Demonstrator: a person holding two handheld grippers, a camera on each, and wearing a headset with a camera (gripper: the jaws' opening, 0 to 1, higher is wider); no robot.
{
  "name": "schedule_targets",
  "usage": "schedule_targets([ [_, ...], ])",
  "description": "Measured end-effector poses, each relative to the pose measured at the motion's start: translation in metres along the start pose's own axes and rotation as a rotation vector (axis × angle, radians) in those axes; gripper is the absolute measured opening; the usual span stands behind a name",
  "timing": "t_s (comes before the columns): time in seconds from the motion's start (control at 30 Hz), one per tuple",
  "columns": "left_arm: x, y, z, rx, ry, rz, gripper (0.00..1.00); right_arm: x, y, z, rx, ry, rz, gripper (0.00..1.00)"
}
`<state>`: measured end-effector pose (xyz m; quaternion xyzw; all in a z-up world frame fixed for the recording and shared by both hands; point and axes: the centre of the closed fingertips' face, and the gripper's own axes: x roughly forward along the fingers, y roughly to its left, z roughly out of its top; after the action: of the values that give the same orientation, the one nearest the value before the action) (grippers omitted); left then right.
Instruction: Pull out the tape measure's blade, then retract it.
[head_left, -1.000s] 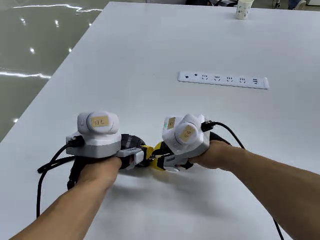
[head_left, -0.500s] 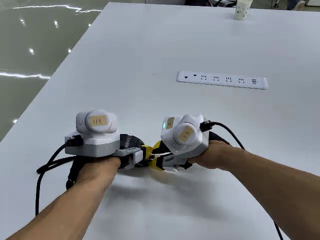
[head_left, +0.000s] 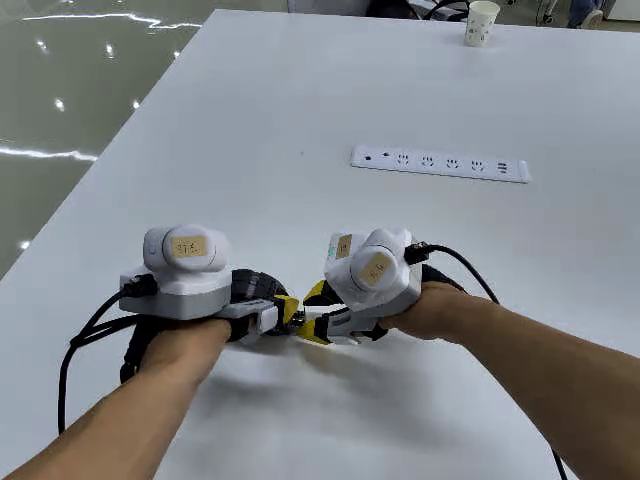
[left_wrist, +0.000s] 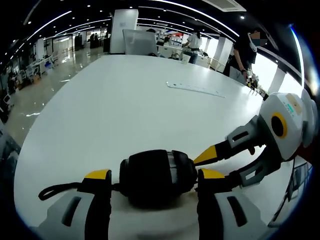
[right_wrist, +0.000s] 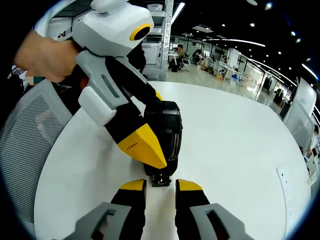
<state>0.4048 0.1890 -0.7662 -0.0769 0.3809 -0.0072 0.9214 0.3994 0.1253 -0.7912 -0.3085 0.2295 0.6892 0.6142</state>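
Observation:
A black tape measure (left_wrist: 157, 175) lies on the white table (head_left: 300, 120), and my left gripper (left_wrist: 155, 176) is shut on its body, one yellow-tipped finger on each side. In the right gripper view the tape measure (right_wrist: 165, 130) stands just ahead, partly covered by the left gripper's fingers (right_wrist: 142, 145). Its blade's end tab (right_wrist: 161, 179) sits between the nearly closed fingertips of my right gripper (right_wrist: 161, 187). In the head view my left gripper (head_left: 283, 310) and right gripper (head_left: 306, 322) meet tip to tip at the near edge.
A white power strip (head_left: 440, 163) lies mid-table to the right. A paper cup (head_left: 481, 22) stands at the far edge. Black cables (head_left: 90, 335) trail from both grippers. The table's left edge drops to a glossy floor (head_left: 70, 80). People stand beyond the table's far end (left_wrist: 192, 42).
The left hand and its gripper have drifted slightly left. Both grippers stay together at the tape measure, and no blade has come out.

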Motion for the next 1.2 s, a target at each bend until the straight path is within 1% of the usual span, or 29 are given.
schedule_targets([
  [0.13, -0.003, -0.001, -0.001, 0.012, -0.003, -0.008, 0.68, -0.006, 0.001, -0.003, 0.008, 0.0, -0.01, 0.2],
  [0.37, -0.006, -0.003, -0.007, 0.022, -0.001, -0.024, 0.71, -0.015, 0.004, -0.008, 0.027, -0.001, -0.027, 0.24],
  [0.43, -0.007, -0.004, -0.008, 0.031, -0.002, -0.032, 0.71, -0.019, 0.005, -0.011, 0.028, 0.006, -0.03, 0.26],
  [0.53, -0.009, -0.006, -0.01, 0.048, -0.001, -0.042, 0.72, -0.025, 0.006, -0.012, 0.036, 0.002, -0.036, 0.28],
  [0.6, -0.01, -0.007, -0.012, 0.058, 0.005, -0.049, 0.7, -0.028, 0.007, -0.014, 0.044, 0.003, -0.04, 0.29],
  [0.73, -0.012, -0.008, -0.015, 0.075, 0.006, -0.055, 0.72, -0.034, 0.008, -0.016, 0.055, -0.002, -0.064, 0.3],
  [0.83, -0.014, -0.009, -0.016, 0.094, 0.003, -0.066, 0.74, -0.04, 0.008, -0.019, 0.079, -0.007, -0.083, 0.31],
  [0.9, -0.016, -0.009, -0.017, 0.114, 0.002, -0.063, 0.74, -0.045, 0.008, -0.021, 0.095, -0.012, -0.1, 0.33],
  [1.03, -0.018, -0.011, -0.018, 0.122, -0.003, -0.082, 0.75, -0.053, 0.009, -0.026, 0.122, -0.018, -0.123, 0.35],
  [1.2, -0.02, -0.013, -0.022, 0.14, -0.002, -0.096, 0.76, -0.062, 0.011, -0.033, 0.156, -0.021, -0.152, 0.38],
])
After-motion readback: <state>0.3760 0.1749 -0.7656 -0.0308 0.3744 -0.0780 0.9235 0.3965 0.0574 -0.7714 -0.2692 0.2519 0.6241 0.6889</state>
